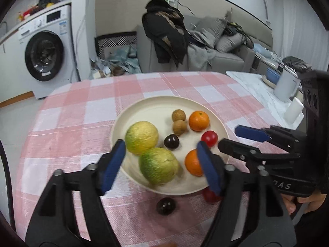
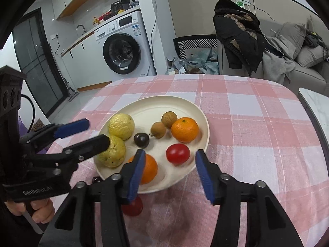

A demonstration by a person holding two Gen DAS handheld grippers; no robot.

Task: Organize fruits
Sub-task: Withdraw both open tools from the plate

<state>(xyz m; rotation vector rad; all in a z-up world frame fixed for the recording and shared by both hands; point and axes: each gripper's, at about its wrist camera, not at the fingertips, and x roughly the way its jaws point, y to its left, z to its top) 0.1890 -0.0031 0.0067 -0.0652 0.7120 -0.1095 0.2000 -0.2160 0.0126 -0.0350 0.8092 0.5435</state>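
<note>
left tool (image 1: 160, 158) agape, empty | right tool (image 2: 168, 164) agape, empty | round cream plate (image 2: 197, 107): two bumpy yellow-green fruits (image 1: 141, 136) at 9 o'clock | checked cloth counter (image 2: 257, 123)

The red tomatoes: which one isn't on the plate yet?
The near tomato, lying on the tablecloth beside the plate. The other tomato sits on it.

On the cream plate (image 2: 203, 121): two yellow-green guavas (image 2: 121, 126), two oranges (image 2: 184, 129), two brown longans (image 2: 169, 119), a dark plum (image 2: 141, 140), a red tomato (image 2: 177, 153). Off the plate on the tabletop (image 2: 257, 123): another tomato (image 2: 133, 207) and another plum (image 1: 165, 205).
</note>
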